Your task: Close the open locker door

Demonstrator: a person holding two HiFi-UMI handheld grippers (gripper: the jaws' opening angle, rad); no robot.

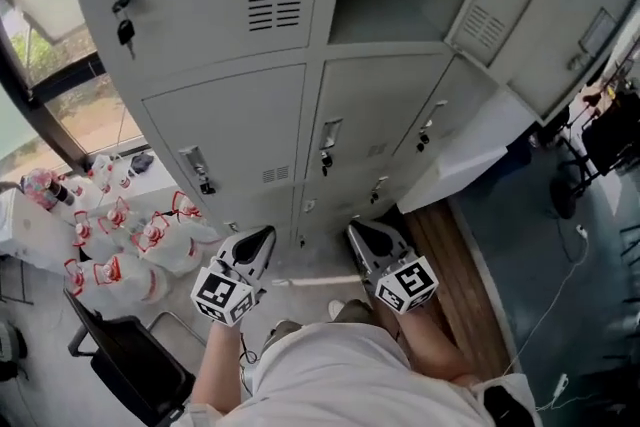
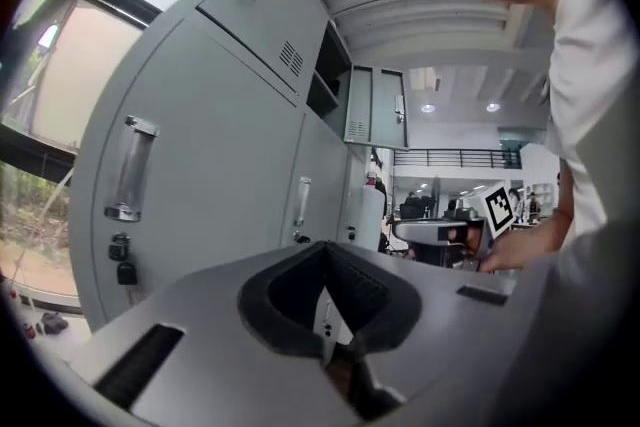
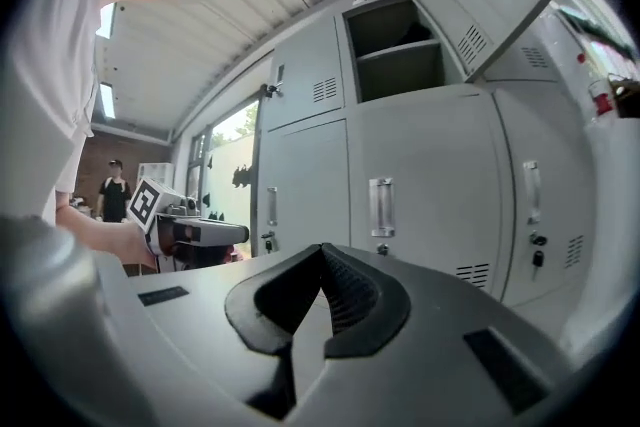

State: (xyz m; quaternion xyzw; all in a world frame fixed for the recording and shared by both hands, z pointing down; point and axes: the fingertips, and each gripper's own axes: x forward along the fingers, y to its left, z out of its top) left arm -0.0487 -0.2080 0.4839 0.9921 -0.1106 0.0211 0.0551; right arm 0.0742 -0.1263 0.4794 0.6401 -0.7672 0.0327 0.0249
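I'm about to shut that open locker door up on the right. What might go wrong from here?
1. The door hangs high and to the right, while the left tool and right tool sit low, shut and empty. A blunt push on smooth metal may slip.
2. If swung hard, the door might bounce back open.
3. Keys hanging in nearby locks could snag a passing tool.

Grey lockers (image 1: 225, 130), white shirt (image 1: 350, 377), black chair (image 1: 140, 365)
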